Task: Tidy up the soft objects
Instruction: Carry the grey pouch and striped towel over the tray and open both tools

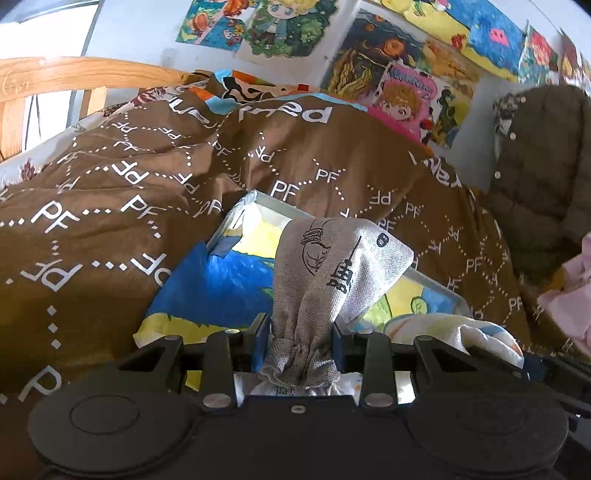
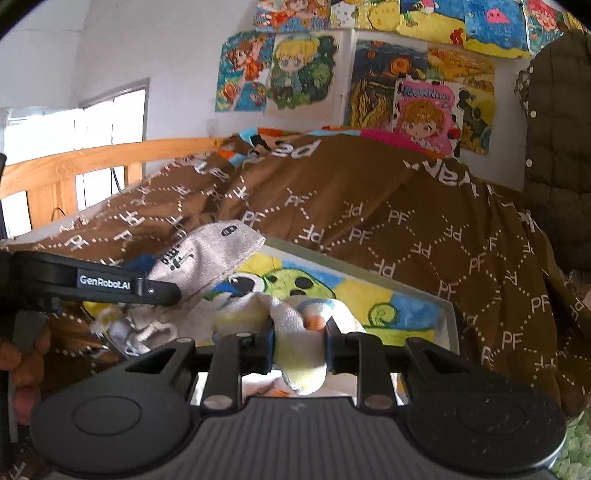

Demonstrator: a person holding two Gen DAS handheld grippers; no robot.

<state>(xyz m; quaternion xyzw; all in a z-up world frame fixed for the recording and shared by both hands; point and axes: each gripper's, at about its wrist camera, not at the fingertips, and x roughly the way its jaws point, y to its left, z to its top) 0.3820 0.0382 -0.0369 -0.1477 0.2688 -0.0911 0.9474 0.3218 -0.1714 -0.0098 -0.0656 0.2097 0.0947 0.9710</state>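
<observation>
Left wrist view shows your left gripper (image 1: 301, 347) clamped on a grey sock (image 1: 325, 269), bunched between the pads, its printed end standing up and leaning right over a painted tray (image 1: 436, 282). That tray lies on a brown quilt (image 1: 129, 192) printed with white "PF" letters and dotted lines, heaped across the bed. A wooden rail (image 1: 48, 79) runs along the far left edge, with bright window light behind it. On the white wall (image 1: 140, 33) beyond hang many colourful drawings (image 1: 384, 59), cartoon faces and sea scenes. A dark olive jacket (image 1: 543, 147) with snap buttons hangs at the right, and something pink (image 1: 570, 295) sits below it.

From the right wrist, your right gripper (image 2: 299, 343) pinches a pale sock (image 2: 306, 332), white and yellowish with an orange spot, squeezed between its pads just above the tray (image 2: 452, 325). Your left gripper (image 2: 162, 291) reaches in from the left, holding the grey sock (image 2: 207, 254) over the tray's near left part. More pale fabric (image 2: 147, 328) lies in the tray under it. Green textured flooring (image 2: 576, 450) shows at the lower right corner.
</observation>
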